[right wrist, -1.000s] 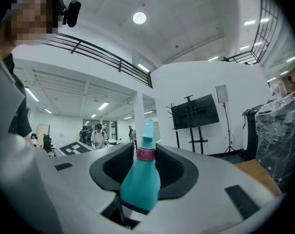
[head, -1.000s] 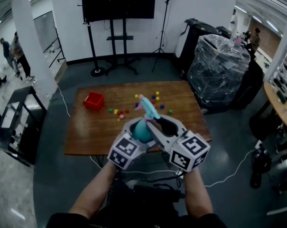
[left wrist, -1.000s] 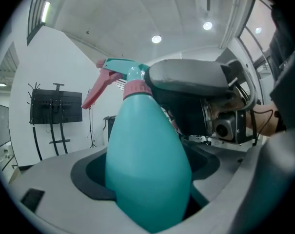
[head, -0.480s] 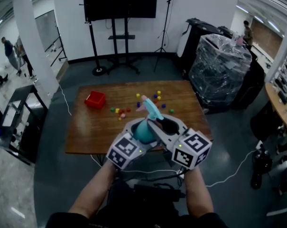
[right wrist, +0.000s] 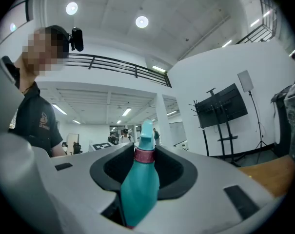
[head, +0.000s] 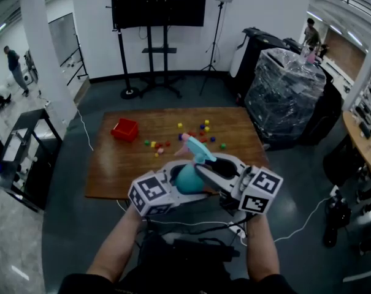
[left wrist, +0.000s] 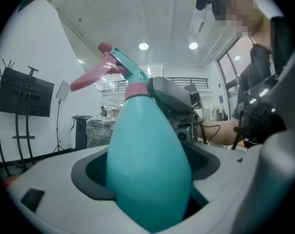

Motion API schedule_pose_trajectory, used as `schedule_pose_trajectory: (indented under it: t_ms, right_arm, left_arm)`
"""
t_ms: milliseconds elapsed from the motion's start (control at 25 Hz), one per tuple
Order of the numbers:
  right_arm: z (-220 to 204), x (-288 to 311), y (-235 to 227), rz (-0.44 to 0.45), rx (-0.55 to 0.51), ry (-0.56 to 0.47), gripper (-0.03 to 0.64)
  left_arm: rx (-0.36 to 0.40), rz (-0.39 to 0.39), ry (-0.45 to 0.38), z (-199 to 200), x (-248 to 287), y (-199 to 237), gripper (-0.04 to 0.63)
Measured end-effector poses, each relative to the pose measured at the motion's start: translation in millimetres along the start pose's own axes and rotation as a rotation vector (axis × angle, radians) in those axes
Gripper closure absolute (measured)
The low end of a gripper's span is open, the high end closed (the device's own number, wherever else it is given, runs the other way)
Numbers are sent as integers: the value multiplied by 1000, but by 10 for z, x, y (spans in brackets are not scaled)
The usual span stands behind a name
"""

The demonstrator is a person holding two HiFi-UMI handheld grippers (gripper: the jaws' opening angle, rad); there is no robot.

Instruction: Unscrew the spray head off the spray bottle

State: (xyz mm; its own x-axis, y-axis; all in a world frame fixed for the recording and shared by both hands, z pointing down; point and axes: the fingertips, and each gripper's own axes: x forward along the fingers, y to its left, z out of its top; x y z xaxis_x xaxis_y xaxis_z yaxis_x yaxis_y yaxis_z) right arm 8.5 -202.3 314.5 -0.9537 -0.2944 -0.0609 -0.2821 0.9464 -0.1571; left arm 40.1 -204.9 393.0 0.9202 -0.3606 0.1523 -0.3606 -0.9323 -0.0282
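Observation:
A teal spray bottle (head: 186, 177) with a pink collar and pink trigger (head: 180, 152) is held up in front of me, over the near edge of the wooden table (head: 114, 164). My left gripper (head: 180, 185) is shut on its wide body (left wrist: 147, 165), which fills the gap between the jaws. My right gripper (head: 202, 167) comes in from the right and is shut at the neck, by the pink collar (right wrist: 145, 155). Its grey jaw (left wrist: 174, 94) shows beside the collar (left wrist: 136, 90) in the left gripper view. The teal spray head (right wrist: 147, 130) and trigger (left wrist: 96, 77) stick out past both grippers.
A red box (head: 125, 129) sits on the table's far left. Several small coloured cubes (head: 203, 127) lie scattered across the far middle. Beyond the table stand a screen on a stand (head: 160, 5) and a plastic-wrapped stack (head: 286, 87). A cable lies on the floor near my feet.
Both grippers have turned with the bottle: the left marker cube swung left, the right one right and slightly up. The bottle sits a little lower in the head view. Both grips hold.

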Motion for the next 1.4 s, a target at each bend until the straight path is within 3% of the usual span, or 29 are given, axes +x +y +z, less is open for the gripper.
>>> schedule_pose_trajectory:
  t_ms: [240,440,680,840,1200,1400]
  right_arm:
    - [15,-14,73,65,-10,-2,477]
    - [14,-1,-18,-50,-46,-22,451]
    - [-39,13,-154,-182,-45,-9,451]
    - [-119,63,-204,-265,-54,27,451]
    - [-170,81,-329,-377,9,40,451]
    - [-173,58,-356,-396,-4,44,477]
  left_arm:
    - [-11,-48,-35,52,-11,-94,167]
    - [-14,60,-27,-6,33,57,166]
    - [-20,253,13,-122,5,345,166]
    - [-8,329,45,-195,33,427,166]
    - [31,423,121,-282,116,487,166]
    - [32,410,127,-284,125,473,166]
